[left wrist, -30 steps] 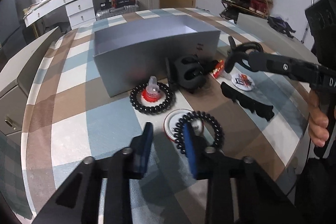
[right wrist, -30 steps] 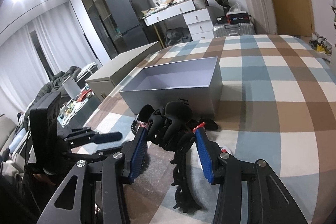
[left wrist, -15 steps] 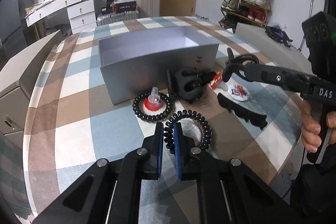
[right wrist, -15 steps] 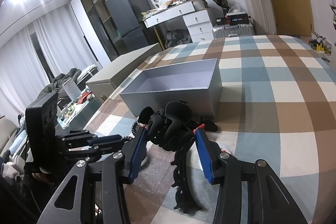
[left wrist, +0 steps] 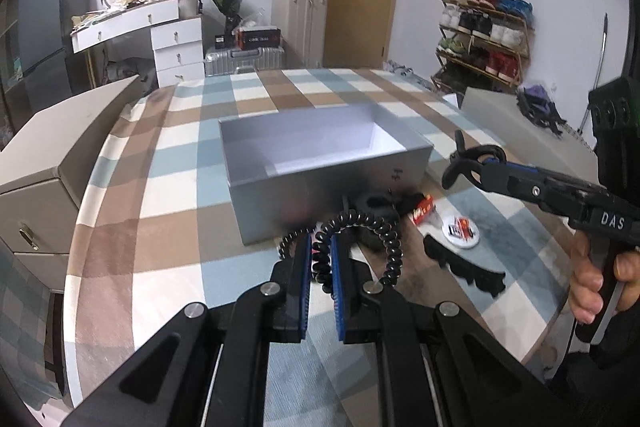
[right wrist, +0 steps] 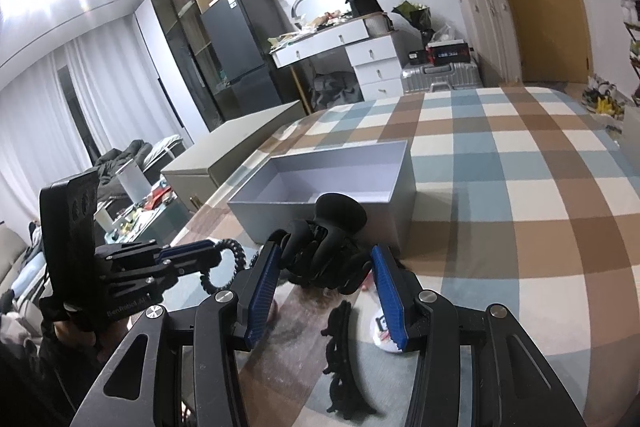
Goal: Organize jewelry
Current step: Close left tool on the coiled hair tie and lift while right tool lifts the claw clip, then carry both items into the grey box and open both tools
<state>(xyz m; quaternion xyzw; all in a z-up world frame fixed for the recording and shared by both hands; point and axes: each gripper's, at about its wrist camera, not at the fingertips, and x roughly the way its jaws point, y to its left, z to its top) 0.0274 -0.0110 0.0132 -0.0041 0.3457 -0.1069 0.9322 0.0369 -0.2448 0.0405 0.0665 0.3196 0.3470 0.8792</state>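
My left gripper [left wrist: 319, 242] is shut on a black spiral hair tie [left wrist: 390, 239], whose loop hangs clear of the checked tablecloth just in front of the open grey box [left wrist: 328, 183]. The box looks empty inside. My right gripper [right wrist: 324, 249] is shut on a black claw clip [right wrist: 316, 251] and holds it in the air near the box's front right corner. In the left wrist view that gripper [left wrist: 476, 163] comes in from the right. In the right wrist view the left gripper [right wrist: 218, 257] and its spiral tie [right wrist: 236, 251] sit low on the left.
On the cloth before the box lie a black beaded bracelet [left wrist: 286, 245], a second dark clip [left wrist: 376, 203], a red packet [left wrist: 424, 209], a round white badge [left wrist: 460, 229] and a long black hair clip [left wrist: 464, 263]. A grey cabinet [left wrist: 52, 163] flanks the table's left side.
The left jaws closed on the spiral hair tie, then lifted it off the white disc and toward the box. The right gripper with its claw clip stayed put.
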